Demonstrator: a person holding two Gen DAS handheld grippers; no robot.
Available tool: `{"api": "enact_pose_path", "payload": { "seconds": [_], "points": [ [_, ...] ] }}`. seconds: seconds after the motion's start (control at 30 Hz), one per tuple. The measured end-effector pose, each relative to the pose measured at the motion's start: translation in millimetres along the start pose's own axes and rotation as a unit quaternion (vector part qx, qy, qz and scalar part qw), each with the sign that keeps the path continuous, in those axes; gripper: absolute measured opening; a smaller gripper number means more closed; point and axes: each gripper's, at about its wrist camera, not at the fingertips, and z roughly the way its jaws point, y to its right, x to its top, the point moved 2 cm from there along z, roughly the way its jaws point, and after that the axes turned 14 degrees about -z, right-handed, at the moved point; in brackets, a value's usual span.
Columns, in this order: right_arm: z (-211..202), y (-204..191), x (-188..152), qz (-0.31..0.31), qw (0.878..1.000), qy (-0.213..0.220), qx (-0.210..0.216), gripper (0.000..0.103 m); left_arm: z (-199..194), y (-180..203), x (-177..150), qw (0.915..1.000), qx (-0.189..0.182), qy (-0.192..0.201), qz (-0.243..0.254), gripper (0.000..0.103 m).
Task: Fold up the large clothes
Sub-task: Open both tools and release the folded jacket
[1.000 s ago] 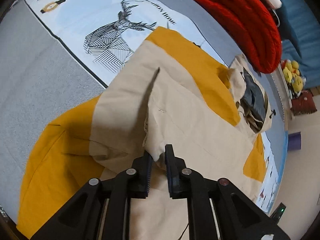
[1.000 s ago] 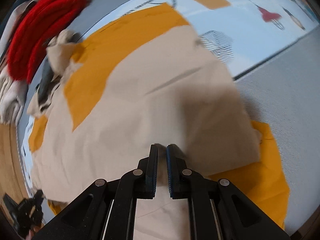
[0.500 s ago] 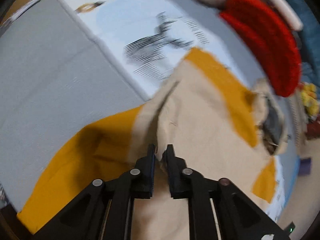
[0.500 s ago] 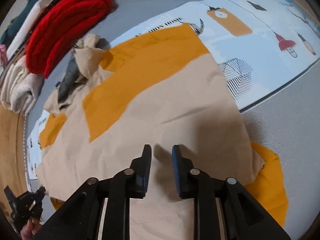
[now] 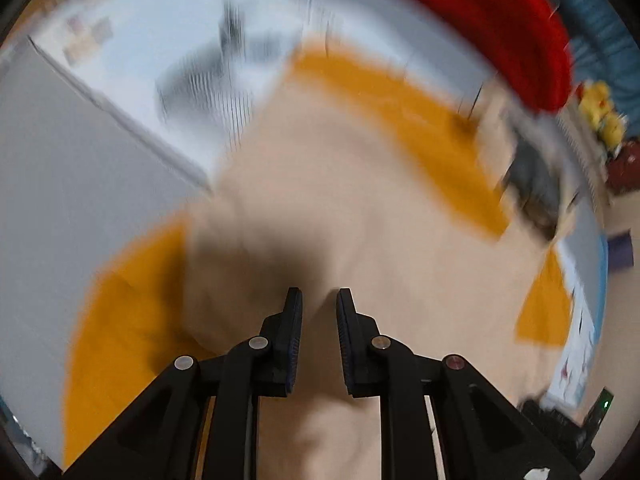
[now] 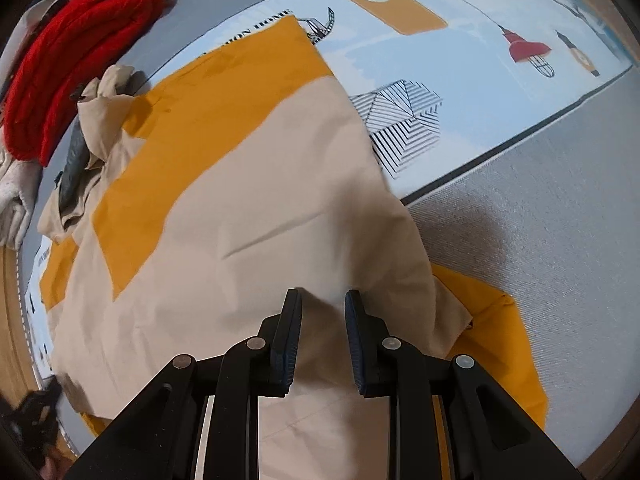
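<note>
The left claw (image 5: pixel 318 308) is held open just above the garment (image 5: pixel 360 216), w/ nothing between its pads; the right claw (image 6: pixel 322 312) is likewise spread apart and empty, over the same beige panel. The garment (image 6: pixel 248 216), beige w/ orange blocks, is laid across a printed mat (image 6: pixel 460 60) and grey surface (image 6: pixel 560 200), approx. flat. One fold is judged as done: a beige layer is seen lying over the body, w/ an orange part (image 6: pixel 496 340) sticking out from under its near edge on the right. The hood (image 6: pixel 100 120) is bunched at the far end, not tucked. Left view is motion-blurred, so seam detail cannot be told there. Remaining, as judged: other side to be folded in, hood flattened, then body folded lengthwise. A red knit item (image 6: pixel 76 52) is seen beyond the hood, apart from the garment.
</note>
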Motion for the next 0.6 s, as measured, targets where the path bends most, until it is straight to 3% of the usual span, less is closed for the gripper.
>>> {"api": "enact_pose_path", "payload": {
  "seconds": [0.07, 0.13, 0.2, 0.3, 0.43, 0.53, 0.6],
  "points": [
    [-0.9, 0.3, -1.3, -0.002, 1.0, -0.001, -0.003, 0.024, 2.8, -0.9, -6.2, 0.9996, 0.02, 0.017, 0.009, 0.013],
    [-8.8, -3.8, -1.9, -0.009, 1.0, 0.015, -0.011, 0.024, -5.7, 13.8, -10.7, 0.9971, 0.038, 0.045, 0.048, 0.013],
    [-21.0, -16.5, -0.3, -0.043, 0.998, 0.046, -0.021, 0.024, -17.2, 35.2, -20.0, 0.9916, 0.028, 0.072, 0.104, 0.013],
    [-31.4, -52.9, -0.5, -0.129, 0.989, 0.075, -0.014, 0.024, -13.0, 59.2, -38.8, 0.9844, 0.006, 0.046, 0.17, 0.015],
    [-14.5, -91.3, -15.9, -0.234, 0.971, 0.042, -0.031, 0.025, 14.6, 58.7, -54.4, 0.9814, 0.021, -0.022, 0.19, 0.019],
    [3.6, -92.8, -27.8, -0.24, 0.97, 0.005, -0.034, 0.025, 13.5, 60.7, -56.8, 0.9806, 0.03, -0.015, 0.193, 0.019],
    [2.8, -91.6, -30.5, -0.239, 0.97, 0.006, -0.037, 0.025, 4.0, 62.5, -54.7, 0.9824, 0.019, -0.003, 0.186, 0.019]
  ]
}}
